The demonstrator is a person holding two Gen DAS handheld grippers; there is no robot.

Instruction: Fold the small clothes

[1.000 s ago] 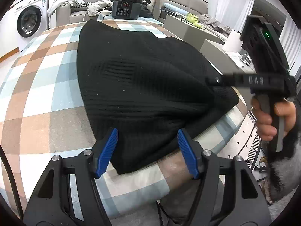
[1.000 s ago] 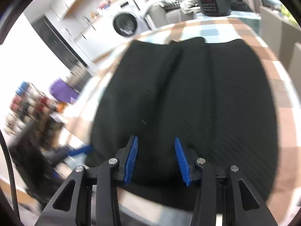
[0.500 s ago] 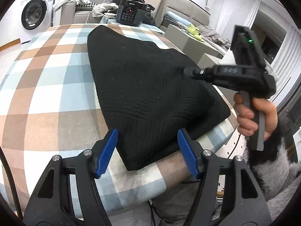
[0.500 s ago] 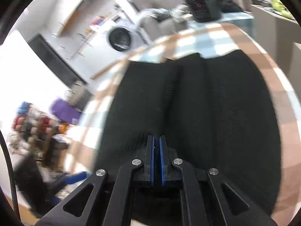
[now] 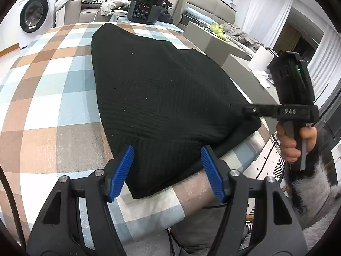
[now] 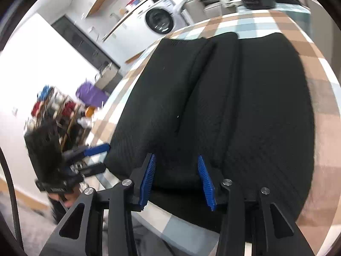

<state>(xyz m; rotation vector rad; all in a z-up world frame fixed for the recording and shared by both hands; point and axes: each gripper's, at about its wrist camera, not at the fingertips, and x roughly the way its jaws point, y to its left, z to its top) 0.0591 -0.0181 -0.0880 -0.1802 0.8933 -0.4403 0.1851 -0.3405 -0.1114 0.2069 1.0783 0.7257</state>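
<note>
Fold ridges in black knit garment point(image 6: 223, 98) in right-wrist view only, flat in left-wrist view

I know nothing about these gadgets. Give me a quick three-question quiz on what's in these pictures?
1. True or false: the black knit garment lies on a checked tablecloth.
2. Which appliance stands at the far left of the room: A) washing machine, B) fridge, C) oven?
3. What colour are the pads of the left hand-held gripper?

Key: 1 true; 2 A; 3 blue.
</note>
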